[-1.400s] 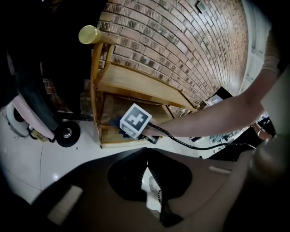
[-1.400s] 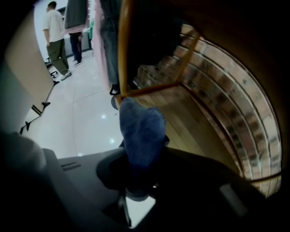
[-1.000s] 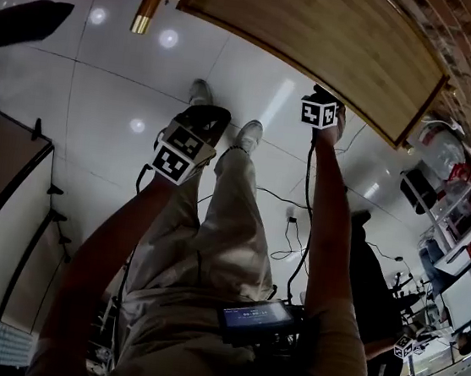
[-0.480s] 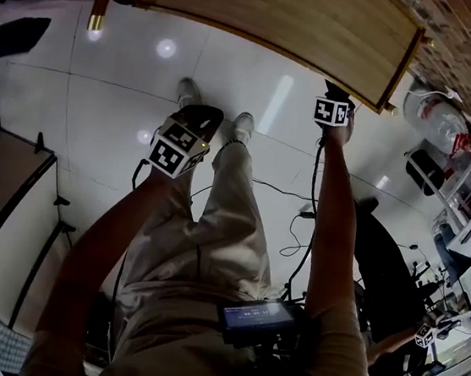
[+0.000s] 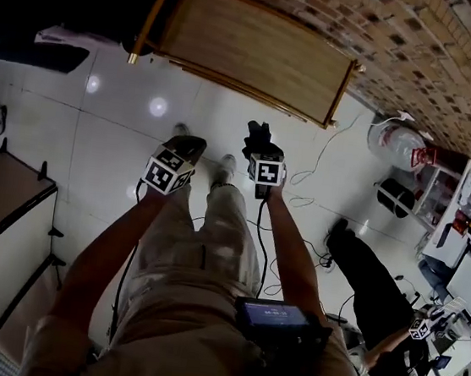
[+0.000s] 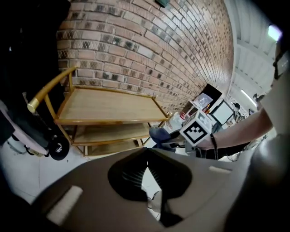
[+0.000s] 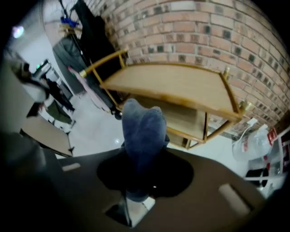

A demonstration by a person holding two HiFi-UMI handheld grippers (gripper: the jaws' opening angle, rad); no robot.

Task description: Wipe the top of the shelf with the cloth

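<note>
Taking in more than it had half a second before, the head view showed the whole wooden shelf (image 5: 252, 53) against the brick wall (image 5: 437, 71). The right claw (image 5: 260, 143) had swung in from the shelf's right end to hang just beside the left claw (image 5: 188, 145). The right claw was clamped on the blue cloth (image 7: 144, 131), which stood up between its jaws, apart from the shelf. The left claw's jaws met at their tips with nothing between them.

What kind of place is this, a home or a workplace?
Probably a workplace, perhaps a lab or workshop: a bare brick wall, a shiny tiled floor, and computer screens on desks off to one side.
</note>
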